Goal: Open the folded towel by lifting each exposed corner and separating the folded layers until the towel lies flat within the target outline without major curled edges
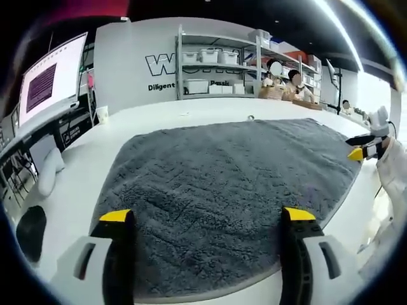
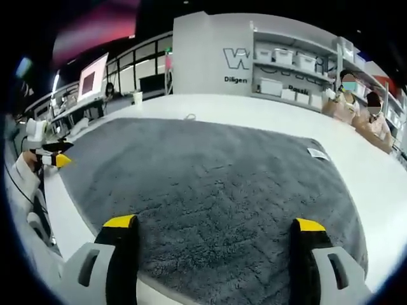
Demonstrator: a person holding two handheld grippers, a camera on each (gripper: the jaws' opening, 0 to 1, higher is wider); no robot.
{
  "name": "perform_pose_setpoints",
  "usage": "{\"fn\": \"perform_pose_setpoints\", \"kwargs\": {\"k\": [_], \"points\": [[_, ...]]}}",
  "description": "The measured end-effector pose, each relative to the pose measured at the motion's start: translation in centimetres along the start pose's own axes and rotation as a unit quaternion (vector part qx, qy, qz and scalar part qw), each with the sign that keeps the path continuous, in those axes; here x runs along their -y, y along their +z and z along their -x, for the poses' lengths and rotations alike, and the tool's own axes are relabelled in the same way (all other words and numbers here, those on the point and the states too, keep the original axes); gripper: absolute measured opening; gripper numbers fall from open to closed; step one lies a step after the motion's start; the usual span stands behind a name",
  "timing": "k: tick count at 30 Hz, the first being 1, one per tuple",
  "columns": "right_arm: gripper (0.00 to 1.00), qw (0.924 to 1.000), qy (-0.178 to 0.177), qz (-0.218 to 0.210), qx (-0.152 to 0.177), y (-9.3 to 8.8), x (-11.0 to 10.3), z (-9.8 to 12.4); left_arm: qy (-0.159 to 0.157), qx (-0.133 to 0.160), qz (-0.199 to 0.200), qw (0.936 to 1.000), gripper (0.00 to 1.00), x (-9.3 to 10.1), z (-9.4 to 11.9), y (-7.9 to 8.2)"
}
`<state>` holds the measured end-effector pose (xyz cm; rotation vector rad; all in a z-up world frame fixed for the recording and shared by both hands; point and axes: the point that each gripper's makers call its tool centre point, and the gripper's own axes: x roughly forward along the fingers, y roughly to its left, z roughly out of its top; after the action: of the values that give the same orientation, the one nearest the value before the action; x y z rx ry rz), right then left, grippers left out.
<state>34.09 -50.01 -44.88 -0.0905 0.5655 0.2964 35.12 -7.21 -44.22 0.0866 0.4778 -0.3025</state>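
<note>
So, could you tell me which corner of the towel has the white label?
The far right corner in the right gripper view: a white label lies on the towel there; the others look bare.

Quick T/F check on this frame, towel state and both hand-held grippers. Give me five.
1. The grey towel lies spread open on the white table. True.
2. The left hand-held gripper is clamped on a towel corner. False: its jaws stand wide apart, holding nothing.
3. The right hand-held gripper is open above the towel. True.
4. The towel is red. False: dark grey.
5. A small white label shows near the towel's far edge in the right gripper view. True.
</note>
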Motion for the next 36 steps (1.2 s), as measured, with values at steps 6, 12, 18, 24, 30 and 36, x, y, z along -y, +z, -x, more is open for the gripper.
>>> {"fn": "perform_pose_setpoints", "kwargs": {"k": [6, 12, 18, 24, 30, 36], "points": [[0.99, 1.0000, 0.000, 0.000, 0.001, 0.0, 0.0, 0.0, -0.002, 0.003, 0.000, 1.0000, 0.95, 0.0, 0.0, 0.0], [0.99, 1.0000, 0.000, 0.000, -0.003, 0.0, 0.0, 0.0, -0.004, -0.008, -0.002, 1.0000, 0.94, 0.0, -0.1, 0.1], [0.99, 1.0000, 0.003, 0.000, -0.004, 0.0, -0.1, 0.0, -0.006, -0.001, -0.002, 1.0000, 0.94, 0.0, -0.1, 0.1], [0.99, 0.9998, 0.016, -0.007, -0.011, 0.3, 0.0, 0.2, -0.022, -0.005, -0.007, 0.9997, 0.92, 0.0, -0.1, 0.3], [0.99, 0.9995, 0.024, -0.020, -0.002, 0.8, -0.1, 0.1, -0.001, 0.022, -0.006, 0.9997, 0.89, -1.4, 0.4, 2.2], [0.99, 0.9994, 0.029, -0.015, -0.008, 1.1, -0.1, -0.1, -0.001, 0.032, 0.003, 0.9995, 0.88, -2.5, 0.1, 3.9]]}}
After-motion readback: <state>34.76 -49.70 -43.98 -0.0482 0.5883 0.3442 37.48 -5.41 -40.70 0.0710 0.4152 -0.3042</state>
